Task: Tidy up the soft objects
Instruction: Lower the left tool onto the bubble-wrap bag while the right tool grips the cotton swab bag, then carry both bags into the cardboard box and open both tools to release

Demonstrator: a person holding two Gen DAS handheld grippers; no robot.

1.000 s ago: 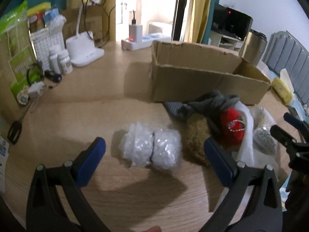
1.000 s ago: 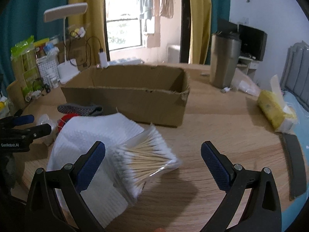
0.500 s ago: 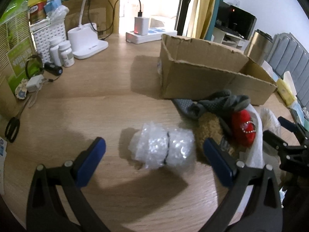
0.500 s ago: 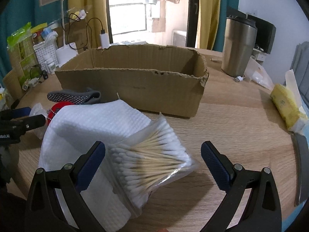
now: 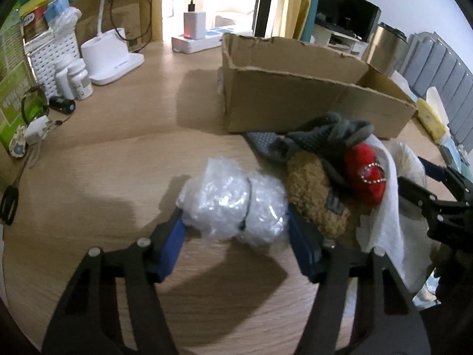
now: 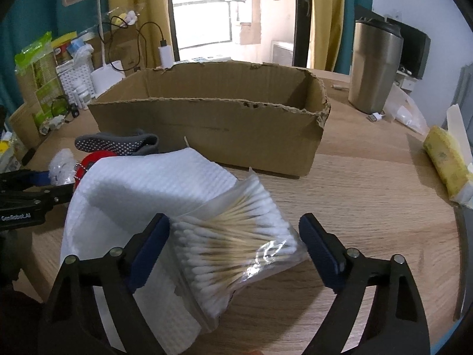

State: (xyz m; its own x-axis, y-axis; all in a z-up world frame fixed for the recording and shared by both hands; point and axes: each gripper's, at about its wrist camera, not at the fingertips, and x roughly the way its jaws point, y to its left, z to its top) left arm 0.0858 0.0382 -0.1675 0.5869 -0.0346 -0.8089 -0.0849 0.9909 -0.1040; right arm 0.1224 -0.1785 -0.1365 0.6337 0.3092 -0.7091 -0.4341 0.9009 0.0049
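Left gripper closing, pads touching the bubble-wrap roll at centre frame — light, springy, slippery; grip its ends. Right gripper closing — still spread — around the bagged cotton swabs, light and slick.

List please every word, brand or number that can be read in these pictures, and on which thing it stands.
"GenRobot.AI": white print on the black body of the left gripper, seen from the right wrist.
Green package: printing too blurred to read.
White bottles: labels too small to read.
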